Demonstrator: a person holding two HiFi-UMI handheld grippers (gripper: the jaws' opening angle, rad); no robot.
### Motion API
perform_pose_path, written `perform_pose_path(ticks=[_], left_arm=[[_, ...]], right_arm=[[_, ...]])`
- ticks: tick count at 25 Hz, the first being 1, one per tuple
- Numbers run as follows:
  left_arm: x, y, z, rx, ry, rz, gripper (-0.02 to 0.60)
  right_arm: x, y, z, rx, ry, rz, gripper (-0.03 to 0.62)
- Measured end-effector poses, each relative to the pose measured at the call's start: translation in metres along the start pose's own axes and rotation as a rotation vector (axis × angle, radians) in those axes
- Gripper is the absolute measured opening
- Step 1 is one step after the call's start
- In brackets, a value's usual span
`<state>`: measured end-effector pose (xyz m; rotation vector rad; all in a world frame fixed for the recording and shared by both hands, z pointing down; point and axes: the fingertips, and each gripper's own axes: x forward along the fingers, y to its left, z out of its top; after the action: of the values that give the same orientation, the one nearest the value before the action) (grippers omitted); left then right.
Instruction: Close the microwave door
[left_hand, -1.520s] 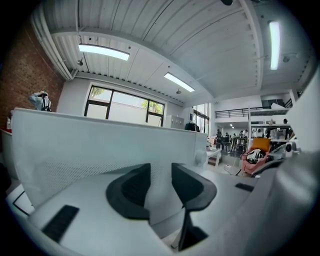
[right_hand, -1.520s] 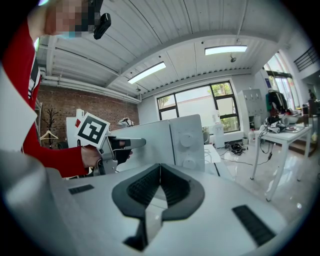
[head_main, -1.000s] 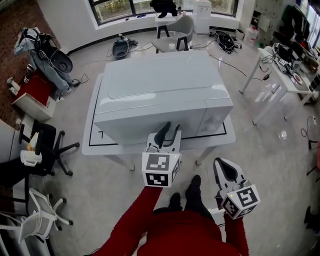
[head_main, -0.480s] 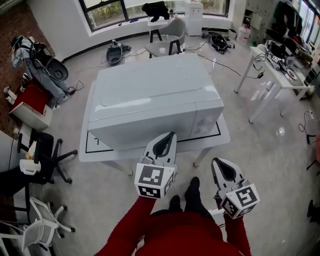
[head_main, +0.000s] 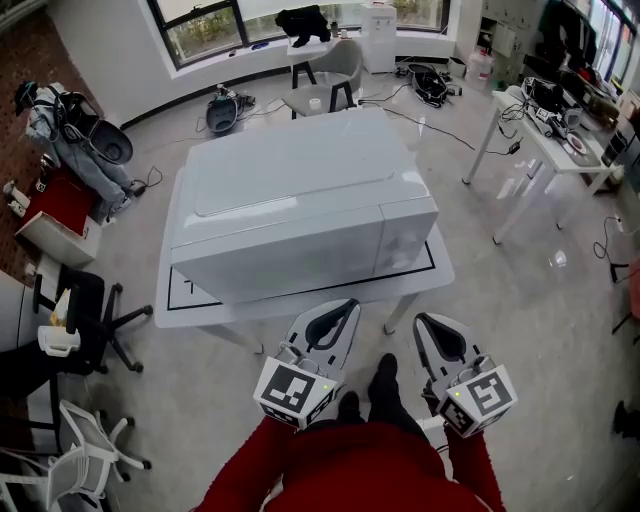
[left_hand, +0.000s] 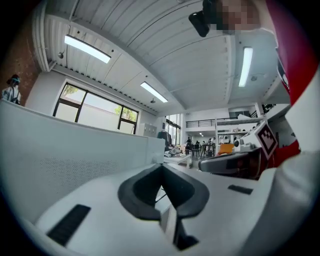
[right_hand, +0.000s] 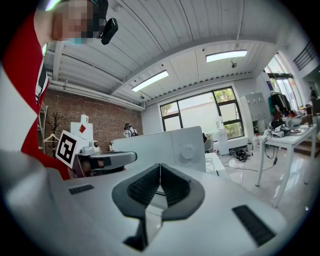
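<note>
Grey floor (head_main: 560, 330) spreads round a white table (head_main: 425, 275) in an open workroom. At the far wall is a window (head_main: 210, 28), a grey chair (head_main: 330, 75) stands beyond the table, and a white desk (head_main: 540, 140) is off to the right. On the table sits the microwave (head_main: 290, 190), a big white box that covers most of the top. A black line drawn on the table shows along its front and right side. Its door (head_main: 280, 255) faces me and lies flush with the front, shut, with the control panel (head_main: 405, 232) to the door's right.

I hold my left hand-held gripper (head_main: 345, 305) just in front of the table's near edge, pointing level toward the microwave's front and apart from it. Its jaws are clenched together with nothing between them. In the left gripper view the dark pads meet in a single line, and the microwave's pale face fills the left side behind them.

My right hand-held gripper (head_main: 422, 320) hangs near the left one, to its right, clear of the table and pointing the same way. Its jaws are pressed together too, and empty. In the right gripper view the microwave's front with its round knob (right_hand: 187, 148) stands ahead, beyond the jaws. My red sleeves (head_main: 350, 470) fill the bottom of the head view.
</note>
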<state>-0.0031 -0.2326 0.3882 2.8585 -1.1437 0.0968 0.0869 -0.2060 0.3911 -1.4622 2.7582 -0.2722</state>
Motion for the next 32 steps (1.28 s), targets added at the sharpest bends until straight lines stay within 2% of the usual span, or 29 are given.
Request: perform_pose_path(ticks=[4, 9, 11, 14, 16, 21, 24, 27, 32], left_arm=[[-0.02, -0.012, 0.016, 0.0, -0.076, -0.04, 0.011], [-0.048, -0.011, 0.034, -0.068, -0.143, 0.0, 0.011], [-0.057, -0.009, 0.034, -0.059, -0.136, 0.015, 0.011], [-0.068, -0.005, 0.029, 0.01, -0.114, 0.021, 0.011], [-0.073, -0.001, 0.03, 0.02, -0.119, 0.031, 0.011], [-0.08, 0.0, 0.036, -0.012, -0.143, 0.05, 0.011], [-0.081, -0.002, 0.035, -0.036, -0.147, 0.056, 0.011], [-0.08, -0.004, 0.036, -0.025, -0.159, 0.048, 0.011], [-0.079, -0.006, 0.033, -0.064, -0.144, 0.05, 0.011]], right_arm=[[-0.007, 0.008, 0.013, -0.008, -0.041, 0.02, 0.014], [-0.021, 0.011, 0.01, -0.001, 0.003, 0.014, 0.014], [-0.026, 0.011, 0.014, -0.007, -0.016, 0.01, 0.014], [-0.034, 0.01, 0.014, -0.006, -0.023, -0.002, 0.014], [-0.039, 0.013, 0.014, -0.008, -0.039, -0.006, 0.014], [-0.049, 0.013, 0.005, 0.02, -0.014, -0.037, 0.012], [-0.05, 0.015, 0.009, 0.029, -0.036, -0.038, 0.012], [-0.047, 0.021, 0.014, -0.007, -0.049, -0.025, 0.012], [-0.043, 0.026, 0.012, -0.032, -0.039, -0.015, 0.012]])
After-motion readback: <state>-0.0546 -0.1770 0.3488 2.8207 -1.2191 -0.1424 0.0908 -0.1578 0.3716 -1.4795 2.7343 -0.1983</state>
